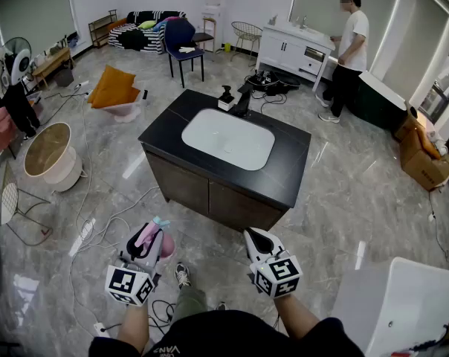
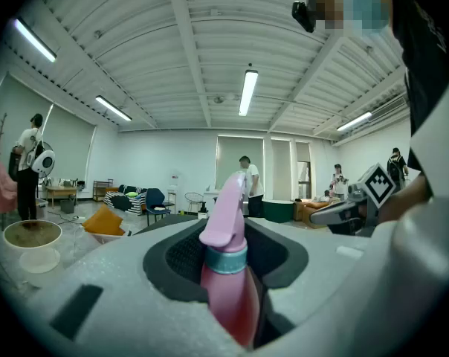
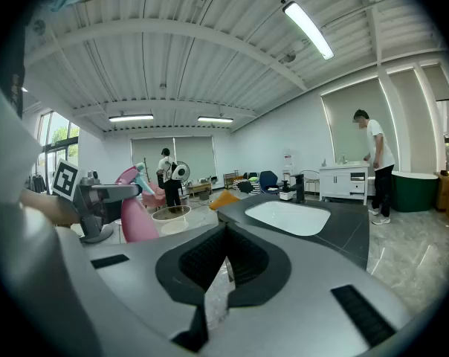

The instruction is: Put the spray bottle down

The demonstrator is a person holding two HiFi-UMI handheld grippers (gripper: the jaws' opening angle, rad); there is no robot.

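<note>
Between the jaws of your left gripper [image 2: 232, 233] sits the pink spray bottle [image 2: 228, 288], and you've got it clamped: the dark pads press on its body from both sides. Its teal collar [image 2: 226, 259] and pink trigger head [image 2: 228, 207] stick out past the jaw tips, leaning away from the camera. That grip only shows in the left gripper view.

From the head view you get the placing instead. The bottle is up in the air at lower left, over the grey marble floor [image 1: 358, 192] and close in front of you. It touches nothing but the gripper. The black-topped bench [image 1: 288, 171] lies ahead, well apart from the bottle, with a white basin [image 1: 227, 138] sunk in its top and a dark faucet [image 1: 241, 103] at the far edge.

Your right gripper [image 1: 256, 236] is level with the left, just beside it with a gap between. Its own view shows the jaws brought together at the tips with nothing in them, only floor through the slit below. That same view catches the bottle from the side, pink and rounded at the left edge, and the basin straight ahead past the jaw tips.

Back in the left gripper view, the right gripper's marker cube [image 2: 377, 187] pokes in at the right. A person in a white shirt [image 1: 347, 50] stands at the far white vanity [image 1: 288, 50], seen in all three views. White cables [image 1: 98, 225] trail over the floor to your left.
</note>
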